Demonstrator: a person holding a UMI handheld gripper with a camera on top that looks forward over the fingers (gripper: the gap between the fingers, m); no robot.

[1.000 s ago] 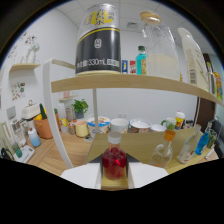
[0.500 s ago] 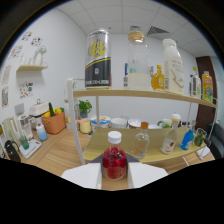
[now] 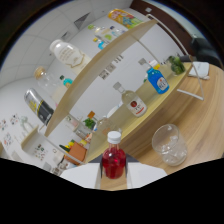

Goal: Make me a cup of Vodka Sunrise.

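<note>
Since half a second ago your view has rolled hard to one side: the shelf that ran level then now slants steeply, and a glass that was not in sight has come in just ahead and to the right of the fingers.

From the gripper view, your gripper (image 3: 113,172) has its two pale, smooth fingers (image 3: 80,176) closed against the sides of a small clear plastic bottle of red liquid with a white screw cap (image 3: 113,160). Both fingers press on it, with no gap at either side, and the bottle sits tilted with the rest of the scene.

Near right of that bottle, a clear round glass holding ice (image 3: 169,144) stands on the light wooden tabletop (image 3: 210,115), close to the bottle but apart from it.

Farther off, along the low wooden ledge, stands a clear glass bottle with a red and white label and a narrow neck (image 3: 132,102), and to its right a blue bottle with a white label and a small cap (image 3: 157,81). The two are apart. A small green potted plant (image 3: 176,64) sits beyond the blue bottle, at the far right.

On the upper wooden shelf board (image 3: 107,62) you can see a dark cylindrical can with white and yellow lettering (image 3: 40,106) at the left end, then a rounded clear flask with a stopper (image 3: 46,79), and a large white plastic jug with a cap (image 3: 68,52). Smaller items farther along the board are too small to tell.
</note>
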